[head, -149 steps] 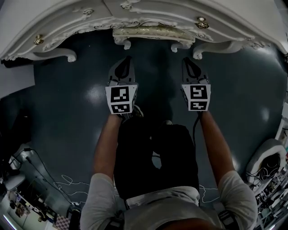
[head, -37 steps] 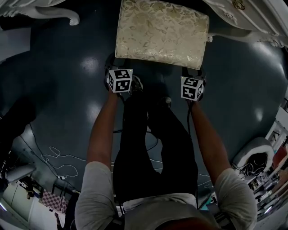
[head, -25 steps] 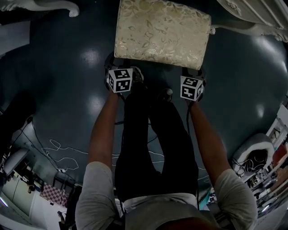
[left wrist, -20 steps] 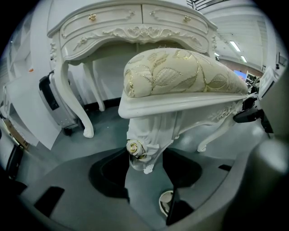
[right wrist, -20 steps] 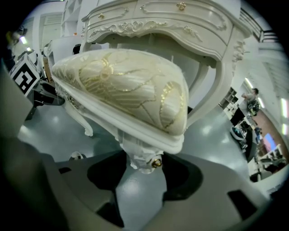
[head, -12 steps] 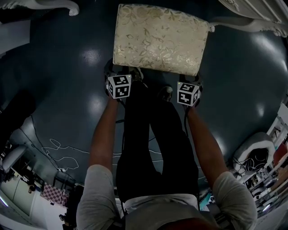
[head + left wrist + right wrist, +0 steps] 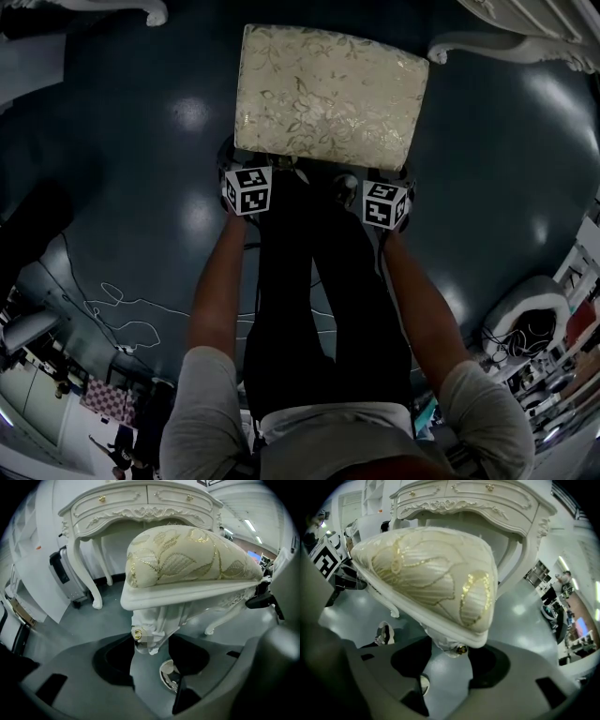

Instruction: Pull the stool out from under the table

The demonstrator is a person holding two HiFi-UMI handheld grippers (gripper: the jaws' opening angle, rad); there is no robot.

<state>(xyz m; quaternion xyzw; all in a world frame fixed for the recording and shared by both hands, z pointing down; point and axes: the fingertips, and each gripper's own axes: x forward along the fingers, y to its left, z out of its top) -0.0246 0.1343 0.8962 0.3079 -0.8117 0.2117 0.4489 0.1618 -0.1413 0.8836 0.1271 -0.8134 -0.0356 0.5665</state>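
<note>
Cream-and-gold stool (image 7: 328, 94) stands at twelve o'clock on the dark floor (image 7: 141, 187), white table (image 7: 506, 42) beyond at one. My left gripper (image 7: 151, 654) pinches its seven-o'clock leg (image 7: 149, 629); my right gripper (image 7: 451, 662) pinches the five-o'clock leg (image 7: 449, 645).

On the stool (image 7: 328, 94) we see a cream cloth cushion (image 7: 187, 559), woven with leaves in glinting gold thread, over a smooth, glossy white painted frame with a brass-coloured stud (image 7: 137, 633) at its corner. The floor (image 7: 141, 187) under the stool is dark, smooth and shiny. The table (image 7: 140, 513) behind the stool is the same carved gloss white. At the stool's legs, the left gripper (image 7: 150, 656) and right gripper (image 7: 449, 660) look like matt grey plastic.
</note>
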